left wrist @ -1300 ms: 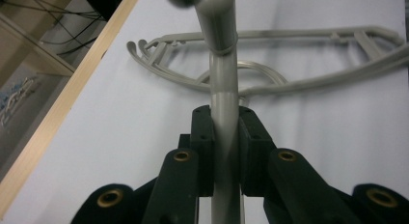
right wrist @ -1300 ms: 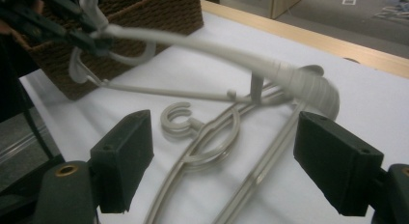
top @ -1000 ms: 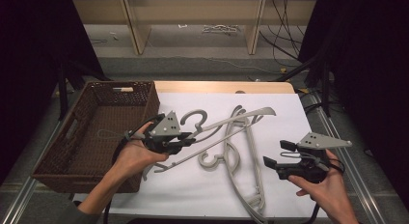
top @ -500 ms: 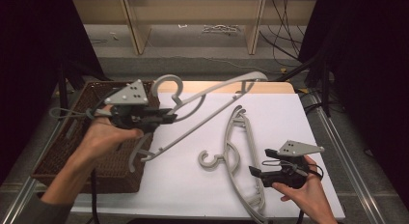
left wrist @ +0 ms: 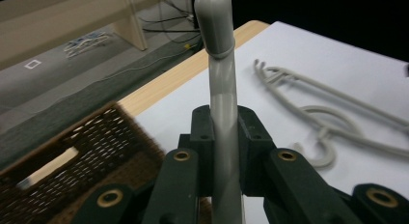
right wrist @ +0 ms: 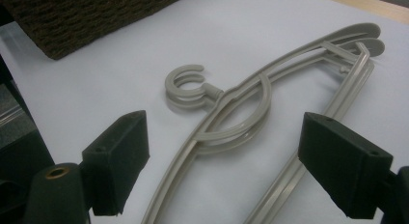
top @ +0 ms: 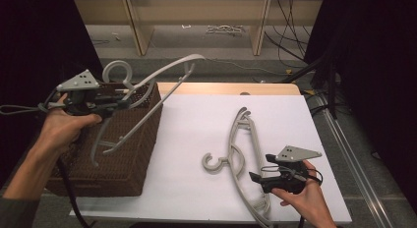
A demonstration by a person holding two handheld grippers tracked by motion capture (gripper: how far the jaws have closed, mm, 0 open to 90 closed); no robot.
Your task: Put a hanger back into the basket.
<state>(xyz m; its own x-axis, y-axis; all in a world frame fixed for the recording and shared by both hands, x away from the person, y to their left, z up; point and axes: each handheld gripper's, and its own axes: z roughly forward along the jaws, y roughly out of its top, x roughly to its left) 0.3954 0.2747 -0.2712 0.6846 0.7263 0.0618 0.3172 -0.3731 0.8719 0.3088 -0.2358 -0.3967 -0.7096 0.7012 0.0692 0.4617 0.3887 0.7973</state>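
Grey plastic hanger (top: 147,90) sits clamped between the jaws of the left gripper (top: 118,101), held in the air over the brown wicker basket (top: 133,154) at 9 o'clock. Right gripper (top: 255,178), at 5 o'clock, has jaws spread wide just beside stacked grey hangers (top: 241,154) lying on the white tabletop (top: 196,125).

White sheet (top: 196,125) flat over most of the tabletop, with a bare wooden strip (top: 221,88) along its far edge. Beyond the table, grey floor with two pale wooden uprights (top: 136,29) standing well apart. Between them, a small pale tangle (top: 223,29) on the floor. Dark cables (top: 290,21) trailing down at the right, near the black curtain (top: 373,66). Metal rail (top: 354,154) just beside the table's right edge. Small white square (left wrist: 33,64) on the floor in the left gripper view.
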